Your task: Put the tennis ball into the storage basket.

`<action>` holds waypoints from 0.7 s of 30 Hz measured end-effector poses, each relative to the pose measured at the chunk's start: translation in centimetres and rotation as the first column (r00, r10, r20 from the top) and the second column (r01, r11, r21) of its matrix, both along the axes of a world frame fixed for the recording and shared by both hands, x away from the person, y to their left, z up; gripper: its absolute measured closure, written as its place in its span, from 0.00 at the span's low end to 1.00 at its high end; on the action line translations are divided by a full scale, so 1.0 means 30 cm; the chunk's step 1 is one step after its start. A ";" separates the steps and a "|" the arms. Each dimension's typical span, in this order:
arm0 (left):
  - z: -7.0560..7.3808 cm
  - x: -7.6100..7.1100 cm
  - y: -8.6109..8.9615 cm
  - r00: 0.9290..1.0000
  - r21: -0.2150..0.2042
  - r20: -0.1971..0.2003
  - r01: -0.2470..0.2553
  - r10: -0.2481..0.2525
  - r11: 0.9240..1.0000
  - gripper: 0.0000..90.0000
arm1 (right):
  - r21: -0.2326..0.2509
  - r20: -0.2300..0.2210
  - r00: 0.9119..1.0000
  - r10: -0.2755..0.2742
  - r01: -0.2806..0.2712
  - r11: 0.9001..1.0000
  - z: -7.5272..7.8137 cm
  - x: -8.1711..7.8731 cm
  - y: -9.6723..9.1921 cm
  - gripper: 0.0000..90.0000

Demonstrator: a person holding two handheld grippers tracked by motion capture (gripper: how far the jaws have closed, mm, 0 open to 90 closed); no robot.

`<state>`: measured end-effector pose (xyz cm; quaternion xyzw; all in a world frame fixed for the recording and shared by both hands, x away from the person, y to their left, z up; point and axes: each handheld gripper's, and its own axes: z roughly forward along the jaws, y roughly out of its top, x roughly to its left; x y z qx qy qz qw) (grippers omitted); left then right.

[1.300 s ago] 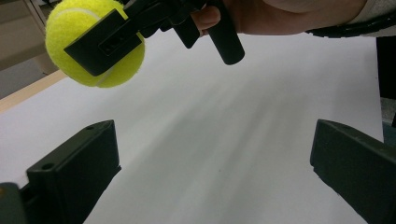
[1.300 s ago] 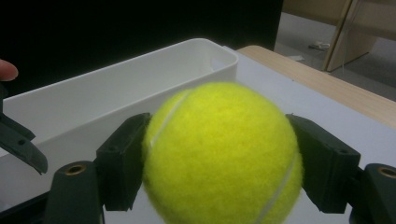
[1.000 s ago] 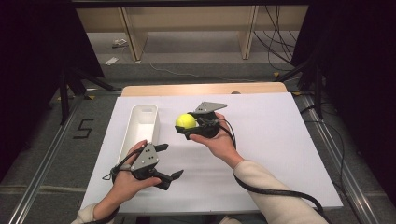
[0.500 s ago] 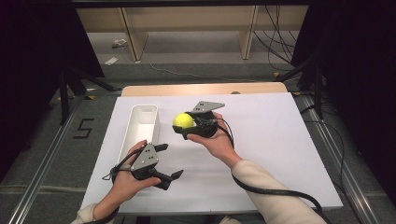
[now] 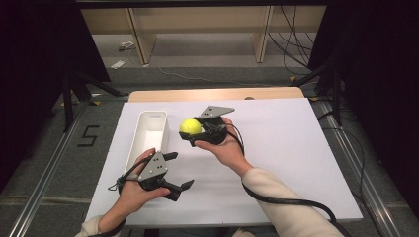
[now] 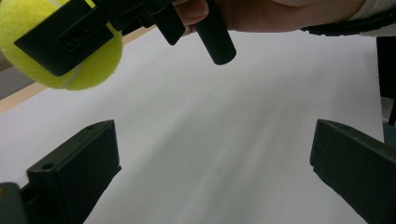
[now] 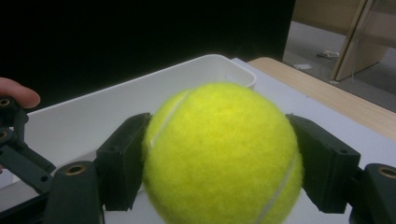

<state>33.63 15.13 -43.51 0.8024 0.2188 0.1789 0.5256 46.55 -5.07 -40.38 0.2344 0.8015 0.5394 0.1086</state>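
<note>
The right gripper (image 5: 193, 136) clamps a yellow tennis ball (image 5: 190, 127) between its two black jaws; in the right gripper view the jaws press against the ball's (image 7: 222, 156) left and right flanks, and its white seam curves across the felt. In the high view the ball is held above the white table cover (image 5: 296, 148), just beside the right-hand wall of a long white plastic bin (image 5: 148, 136) that lies lengthwise on the cover's left part. The right gripper view shows the bin's (image 7: 140, 100) rounded rim and pale inside directly behind the ball.

The left gripper (image 5: 174, 172) is held nearer the person, close to the bin's near end, with its jaws wide apart and nothing between them. In the left gripper view its jaws rise at either side over bare white cover (image 6: 224, 140), while the ball (image 6: 88, 65) and the right gripper's dark body show at the upper left, with the person's right hand (image 6: 261, 14) behind them.

A wooden tabletop edge (image 5: 217, 94) shows beyond the cover's far side.
</note>
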 end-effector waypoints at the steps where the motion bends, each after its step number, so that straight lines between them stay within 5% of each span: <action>1: 0.000 0.000 0.000 1.000 -0.001 0.000 0.000 0.000 1.000 0.01 | 0.000 0.005 1.000 0.001 -0.001 1.000 0.000 0.001 0.005 0.30; 21: 0.002 -0.003 -0.002 1.000 0.000 0.002 0.002 -0.002 1.000 0.01 | 0.002 0.005 1.000 0.010 -0.010 1.000 0.013 -0.001 0.032 0.30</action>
